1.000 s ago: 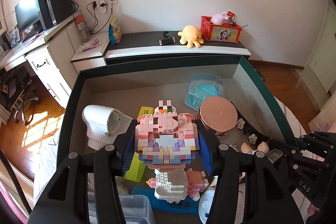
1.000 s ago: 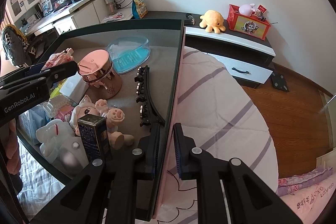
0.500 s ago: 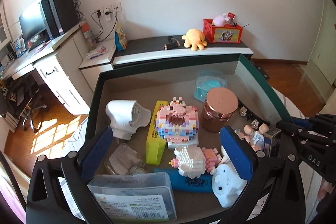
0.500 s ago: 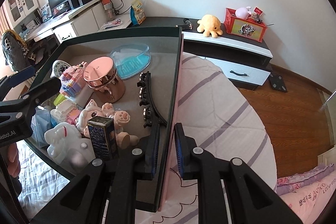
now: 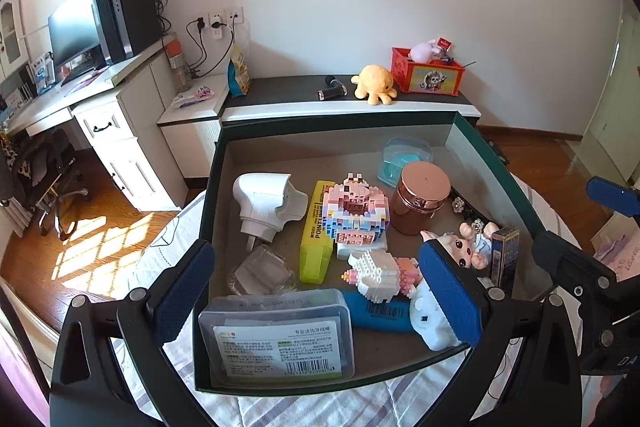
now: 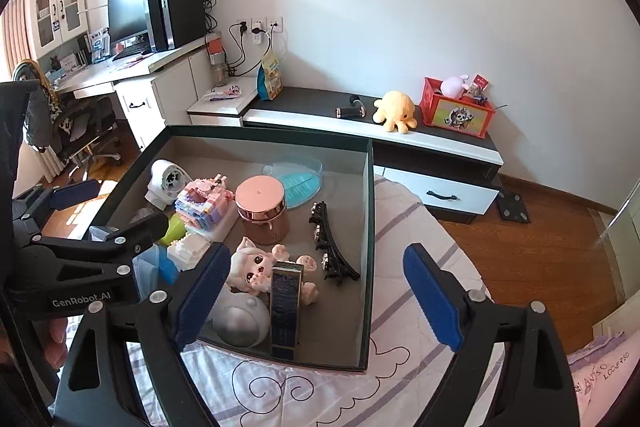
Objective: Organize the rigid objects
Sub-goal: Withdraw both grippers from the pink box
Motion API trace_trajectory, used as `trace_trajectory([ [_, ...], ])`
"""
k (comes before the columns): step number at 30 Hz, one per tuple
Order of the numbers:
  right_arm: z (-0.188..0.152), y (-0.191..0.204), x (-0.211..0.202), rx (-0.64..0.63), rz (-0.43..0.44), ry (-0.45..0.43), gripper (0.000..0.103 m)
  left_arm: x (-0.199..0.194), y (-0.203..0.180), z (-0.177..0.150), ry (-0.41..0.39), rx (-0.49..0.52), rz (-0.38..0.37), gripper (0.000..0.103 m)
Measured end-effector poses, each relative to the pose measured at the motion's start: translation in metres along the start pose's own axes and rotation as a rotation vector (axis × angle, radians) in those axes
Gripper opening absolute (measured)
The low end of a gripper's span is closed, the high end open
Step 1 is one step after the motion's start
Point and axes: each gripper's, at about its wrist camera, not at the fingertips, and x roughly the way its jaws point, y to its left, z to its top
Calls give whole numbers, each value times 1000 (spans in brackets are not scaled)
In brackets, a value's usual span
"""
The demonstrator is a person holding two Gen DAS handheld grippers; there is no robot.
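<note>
A dark green cardboard box (image 5: 496, 163) on a striped bed (image 6: 408, 227) holds a pink toy-brick model (image 5: 356, 211) beside a copper-lidded jar (image 5: 424, 197), as the left claw (image 5: 316, 295) gapes empty and the right claw (image 6: 316, 293) swings open, gripping nothing.

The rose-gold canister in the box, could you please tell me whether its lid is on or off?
On. The rose-gold canister stands upright with its flat lid seated squarely over the top.
</note>
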Motion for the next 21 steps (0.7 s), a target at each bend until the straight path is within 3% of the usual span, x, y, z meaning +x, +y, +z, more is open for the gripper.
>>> trace_trajectory([
  [11, -3, 18, -18, -14, 15, -10, 103, -19, 0, -11, -16, 4, -30, 103],
  [21, -30, 25, -87, 33, 34, -110, 103, -103, -2, -39, -168, 4, -10, 103],
])
